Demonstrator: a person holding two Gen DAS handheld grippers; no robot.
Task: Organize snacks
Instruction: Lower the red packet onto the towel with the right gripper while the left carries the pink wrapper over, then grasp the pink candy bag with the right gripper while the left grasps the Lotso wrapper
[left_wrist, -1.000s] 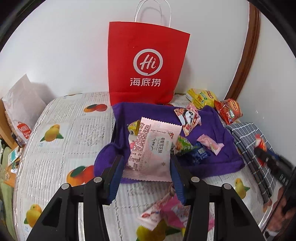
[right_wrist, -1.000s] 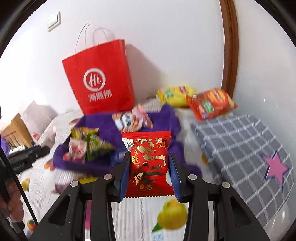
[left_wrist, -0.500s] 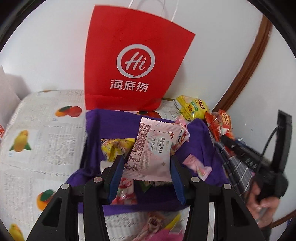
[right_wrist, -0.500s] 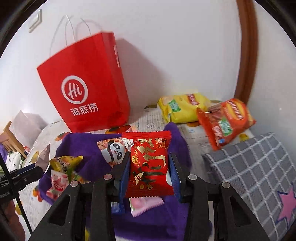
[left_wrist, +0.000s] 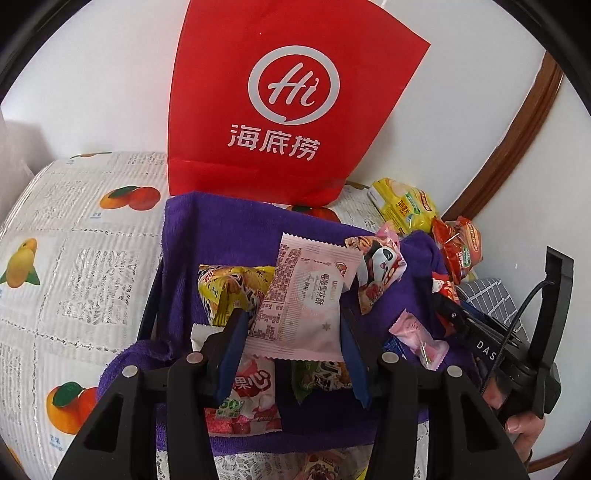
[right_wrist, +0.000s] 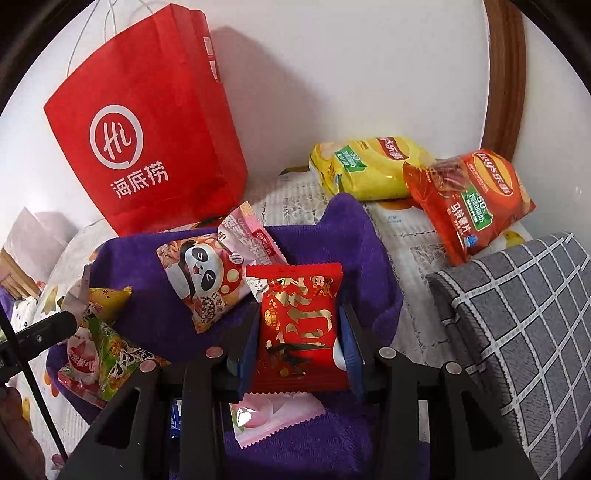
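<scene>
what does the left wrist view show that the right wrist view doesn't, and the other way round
Only the left wrist view: the left claw shut on a pale pink printed packet.

Only the right wrist view: the right claw shut on a red packet with gold lettering, and the grey checked cushion's full face.

Both: the red paper Hi bag, purple towel-lined basket, panda snack packet, yellow crisp bag and orange crisp bag.

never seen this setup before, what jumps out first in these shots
The big red paper bag standing against the wall at the back grabs the eye first. In front of it, a purple cloth holds a jumble of snack packets. The left claw grips a pale pink packet, and the right claw grips a red and gold packet, both above that cloth.
</scene>
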